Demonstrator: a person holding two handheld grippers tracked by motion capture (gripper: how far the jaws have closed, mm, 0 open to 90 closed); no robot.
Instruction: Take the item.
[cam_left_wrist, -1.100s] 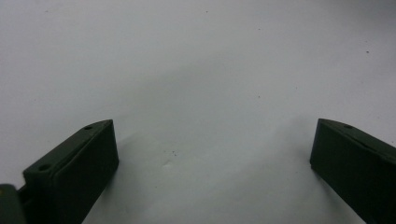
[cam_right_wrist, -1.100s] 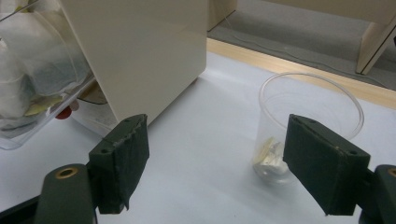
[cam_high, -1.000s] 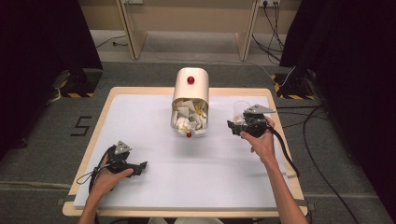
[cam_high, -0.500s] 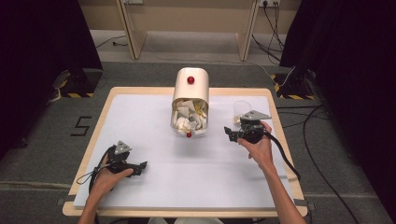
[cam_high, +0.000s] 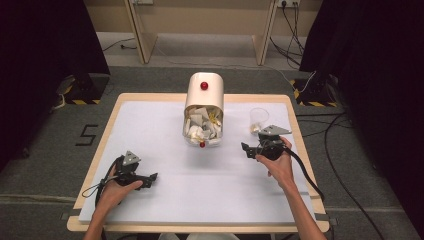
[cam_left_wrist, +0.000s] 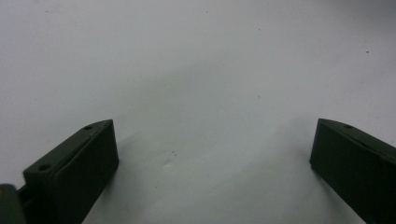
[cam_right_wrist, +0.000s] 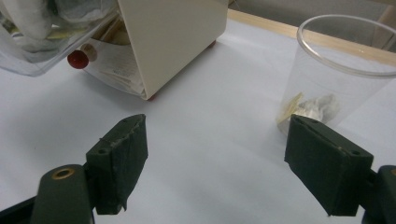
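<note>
A cream rounded box (cam_high: 204, 95) with a red knob on top stands at the table's far middle. Its clear front flap (cam_high: 201, 134) hangs open, showing several crumpled papers and tea-bag-like packets. A clear plastic cup (cam_high: 259, 120) stands to its right with a crumpled scrap and a yellowish bit inside. My right gripper (cam_high: 247, 149) is open and empty, just in front of the cup and pointing left. In the right gripper view the cup (cam_right_wrist: 336, 70) is upper right, the box (cam_right_wrist: 173, 37) upper left, and the gripper (cam_right_wrist: 215, 140) holds nothing. My left gripper (cam_high: 151, 177) rests open at the near left, over bare table (cam_left_wrist: 215, 140).
The white table top (cam_high: 165, 125) has a wooden rim (cam_high: 295, 117) close behind the cup. Cables trail from both grippers, and more run across the floor at the right. Dark curtains hang on both sides.
My right gripper has drawn back from the cup toward the person. The left gripper has stayed in place.
</note>
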